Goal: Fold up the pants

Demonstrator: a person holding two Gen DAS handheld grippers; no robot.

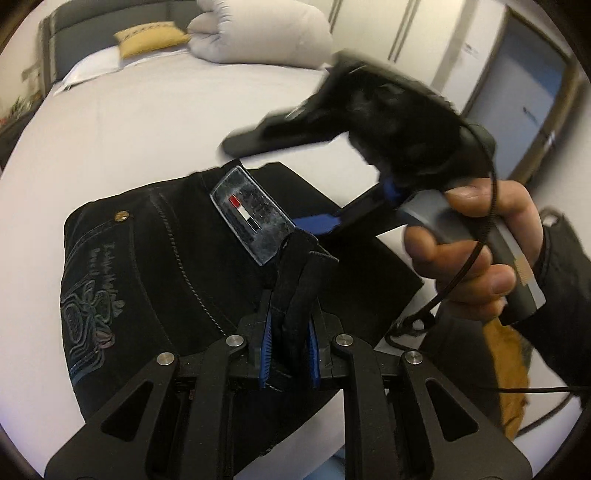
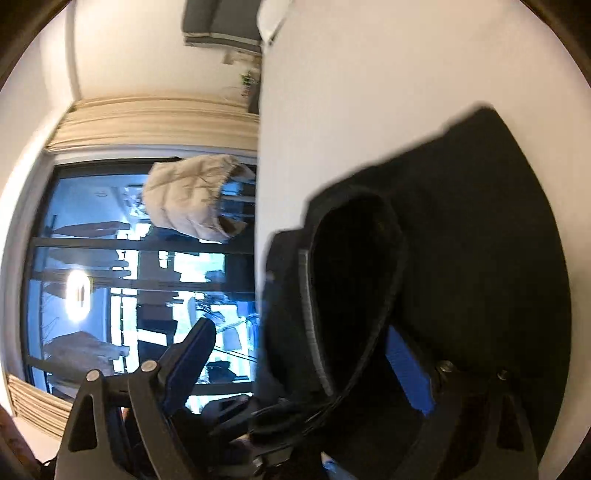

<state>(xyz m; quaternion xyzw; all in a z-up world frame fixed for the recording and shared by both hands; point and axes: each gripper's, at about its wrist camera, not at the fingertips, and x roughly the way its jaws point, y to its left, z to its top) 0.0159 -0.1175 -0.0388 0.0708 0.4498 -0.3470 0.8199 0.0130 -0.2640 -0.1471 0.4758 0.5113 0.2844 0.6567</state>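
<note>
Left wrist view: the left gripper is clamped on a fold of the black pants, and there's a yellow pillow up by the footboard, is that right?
Not quite. The yellow pillow lies by the headboard, as the left wrist view shows. The left gripper is indeed clamped on a fold of the black pants.

We see the right gripper (image 2: 295,354) with its fingers (image 2: 192,350) spread wide apart, the view rolled sideways. Between them hangs a blurred fold of the black pants (image 2: 461,258), its thick hem curving against the blue pad of the far finger. Beyond the pants lies the pale bed (image 2: 369,74). Beside the bed, a window (image 2: 129,277) and a beige puffer jacket (image 2: 188,195) appear.
</note>
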